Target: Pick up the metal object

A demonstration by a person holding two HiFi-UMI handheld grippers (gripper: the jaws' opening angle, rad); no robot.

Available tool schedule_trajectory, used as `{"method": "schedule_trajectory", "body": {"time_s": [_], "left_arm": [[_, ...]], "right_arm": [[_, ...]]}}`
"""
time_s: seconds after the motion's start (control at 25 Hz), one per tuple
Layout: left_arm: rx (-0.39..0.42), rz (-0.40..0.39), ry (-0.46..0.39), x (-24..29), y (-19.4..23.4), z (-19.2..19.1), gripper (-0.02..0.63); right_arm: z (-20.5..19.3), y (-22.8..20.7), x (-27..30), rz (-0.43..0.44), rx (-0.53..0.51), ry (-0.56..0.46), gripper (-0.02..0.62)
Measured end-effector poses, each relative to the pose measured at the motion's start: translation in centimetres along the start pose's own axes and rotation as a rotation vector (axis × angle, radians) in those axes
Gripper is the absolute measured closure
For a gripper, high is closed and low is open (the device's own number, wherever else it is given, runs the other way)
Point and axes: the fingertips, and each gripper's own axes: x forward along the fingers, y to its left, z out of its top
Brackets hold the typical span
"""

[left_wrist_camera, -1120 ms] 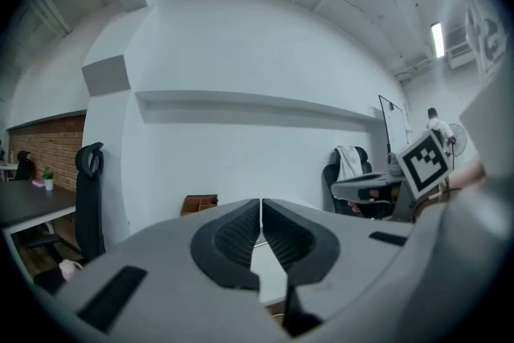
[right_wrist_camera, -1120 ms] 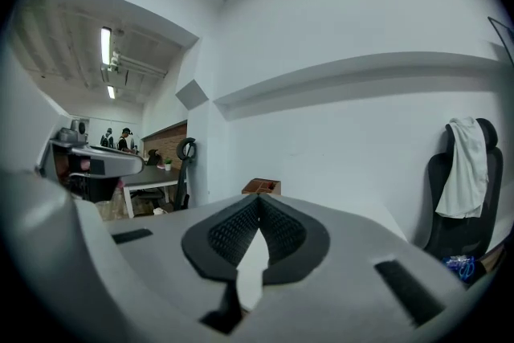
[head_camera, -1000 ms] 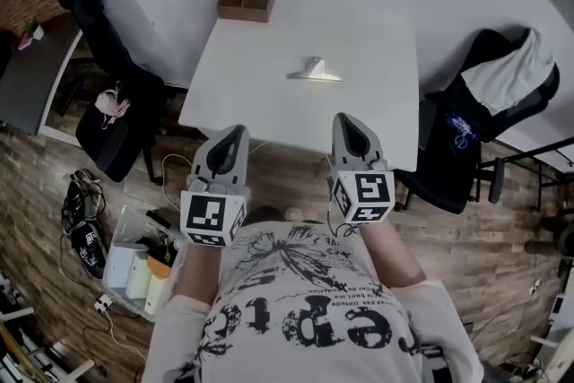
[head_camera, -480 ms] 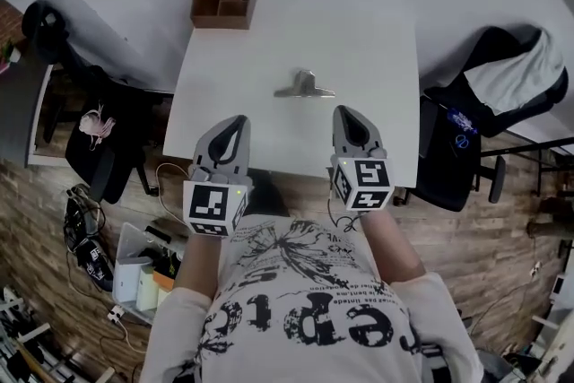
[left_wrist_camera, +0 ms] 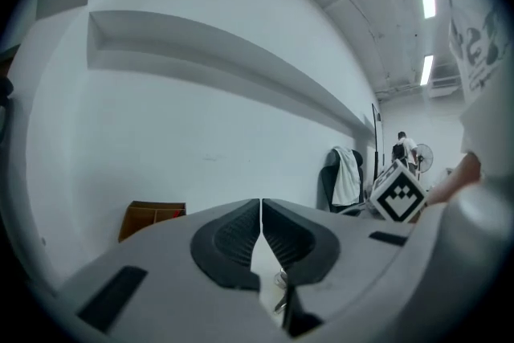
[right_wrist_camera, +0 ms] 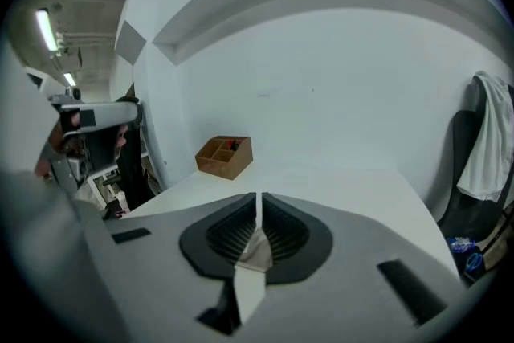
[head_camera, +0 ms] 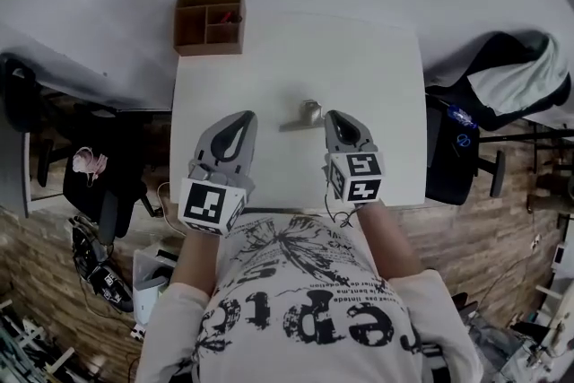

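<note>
The metal object point(head_camera: 305, 115), a small shiny piece with a flat arm to its left, lies on the white table point(head_camera: 377, 58) near the middle. My left gripper point(head_camera: 242, 116) hovers over the table just left of it, and my right gripper point(head_camera: 333, 115) sits just right of it; neither touches it. In the left gripper view the jaws point(left_wrist_camera: 261, 206) meet with nothing between them, and a bit of the metal object point(left_wrist_camera: 281, 285) shows below them. The right gripper point(right_wrist_camera: 257, 201) is also shut and empty.
A brown wooden organiser box point(head_camera: 209, 21) stands at the table's far left corner, also seen as the box point(right_wrist_camera: 226, 156) from the right gripper. A dark chair with a pale cloth point(head_camera: 489, 94) stands right of the table. Boxes and cables point(head_camera: 103, 269) lie on the floor at the left.
The view and both grippers have moved forward from the table's front edge to over the table. Both grippers now flank the metal object. Both stayed shut.
</note>
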Motion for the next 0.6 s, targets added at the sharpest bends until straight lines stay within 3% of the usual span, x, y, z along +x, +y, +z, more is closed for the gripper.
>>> {"method": "schedule_trajectory", "body": {"time_s": [0.24,0.6], "left_arm": [[0.002,-0.046,0.023,2.2,2.0,-1.1,0.595],[-0.027,-0.066,0.152,3.4,4.4,-4.5,0.595]], "right_arm": [[-4.1,-0.1,4.3,0.004,0.018,0.154,0.475],[-9.1,-0.2,8.9,-0.045,0.08,0.318,0.313]]}}
